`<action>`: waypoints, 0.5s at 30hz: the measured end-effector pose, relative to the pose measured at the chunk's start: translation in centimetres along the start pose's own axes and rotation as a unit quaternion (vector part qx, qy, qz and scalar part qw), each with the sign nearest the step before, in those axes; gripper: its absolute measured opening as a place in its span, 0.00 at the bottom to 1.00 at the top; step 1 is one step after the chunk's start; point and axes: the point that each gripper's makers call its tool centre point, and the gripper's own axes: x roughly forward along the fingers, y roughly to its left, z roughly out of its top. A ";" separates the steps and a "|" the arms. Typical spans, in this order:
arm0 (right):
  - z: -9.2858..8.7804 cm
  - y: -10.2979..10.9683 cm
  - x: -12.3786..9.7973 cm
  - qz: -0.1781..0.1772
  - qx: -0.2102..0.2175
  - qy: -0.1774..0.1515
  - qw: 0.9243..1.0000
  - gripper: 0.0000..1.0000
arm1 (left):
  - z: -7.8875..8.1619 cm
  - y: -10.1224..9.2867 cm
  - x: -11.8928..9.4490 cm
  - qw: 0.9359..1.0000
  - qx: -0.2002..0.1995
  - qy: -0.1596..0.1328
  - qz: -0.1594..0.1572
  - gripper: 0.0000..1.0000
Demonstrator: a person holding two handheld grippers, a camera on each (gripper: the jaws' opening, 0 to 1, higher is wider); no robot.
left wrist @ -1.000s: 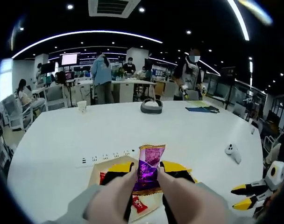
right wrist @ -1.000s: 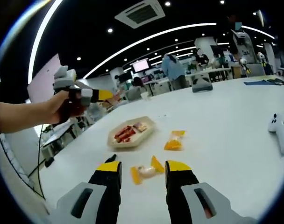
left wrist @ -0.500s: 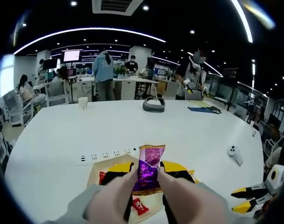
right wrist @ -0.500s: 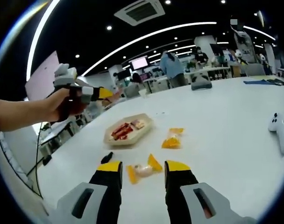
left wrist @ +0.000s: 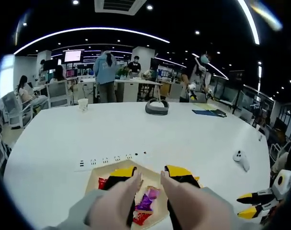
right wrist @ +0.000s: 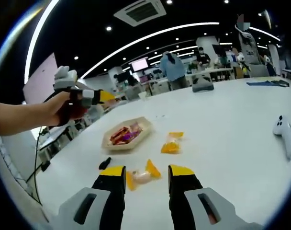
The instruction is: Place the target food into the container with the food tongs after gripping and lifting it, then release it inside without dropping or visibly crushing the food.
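Observation:
In the left gripper view my left gripper (left wrist: 149, 176) stands open above the beige tray (left wrist: 95, 175), its jaws carrying beige tong blades (left wrist: 120, 201). A purple food packet (left wrist: 147, 201) lies in the tray between the blades, beside red packets (left wrist: 102, 182). In the right gripper view my right gripper (right wrist: 145, 171) is open low over the table, with an orange-wrapped candy (right wrist: 139, 175) lying between its yellow tips. A second orange packet (right wrist: 172, 143) lies beyond it, next to the tray (right wrist: 146, 125) holding the purple packet (right wrist: 128, 136). A hand holds the left gripper (right wrist: 83, 98) above and left of the tray.
A white power strip (left wrist: 107, 160) lies just past the tray. A white controller (left wrist: 239, 157) (right wrist: 284, 134) rests to the right. A grey round object (left wrist: 156, 107) and a paper cup (left wrist: 83, 104) sit far back. A small black item (right wrist: 105, 163) lies by my right jaws. People stand at distant tables.
The left gripper's tong blades have opened and the purple packet has gone from between them down into the tray. The right gripper has stayed open over the orange candy.

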 end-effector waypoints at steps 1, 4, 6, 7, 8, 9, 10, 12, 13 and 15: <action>0.0 0.0 0.0 0.001 0.000 0.000 1.000 0.35 | 0.0 0.0 -0.1 1.000 0.000 0.001 0.000 0.22; 0.0 0.2 0.1 0.003 -0.002 0.000 1.000 0.35 | 0.0 0.1 -0.3 1.000 0.000 0.000 0.001 0.22; 0.0 0.3 0.1 0.004 -0.002 0.000 1.000 0.35 | 0.0 0.1 -0.4 1.000 0.001 0.000 0.001 0.21; 0.0 0.3 0.1 0.005 -0.002 -0.001 1.000 0.35 | 0.0 0.1 -0.5 1.000 0.005 -0.002 0.001 0.21; 0.0 0.3 0.1 0.005 -0.002 -0.001 1.000 0.35 | 0.0 0.2 -0.5 1.000 0.009 -0.002 0.003 0.21; 0.0 0.3 0.1 0.005 -0.002 -0.001 1.000 0.35 | 0.0 0.3 -0.6 1.000 0.010 -0.001 0.004 0.21; 0.0 0.3 0.1 0.005 -0.002 -0.001 1.000 0.35 | 0.0 0.3 -0.7 1.000 0.008 -0.001 0.004 0.21; 0.0 0.4 0.1 0.006 -0.002 -0.003 1.000 0.35 | 0.1 0.4 -1.0 1.000 0.005 -0.003 0.006 0.21; 0.1 0.5 0.0 0.007 -0.002 -0.004 1.000 0.35 | 0.0 0.4 -1.1 1.000 0.003 -0.003 0.006 0.22; 0.0 0.5 0.0 0.006 -0.001 -0.004 1.000 0.35 | -0.1 0.3 -1.3 1.000 0.001 -0.003 0.006 0.22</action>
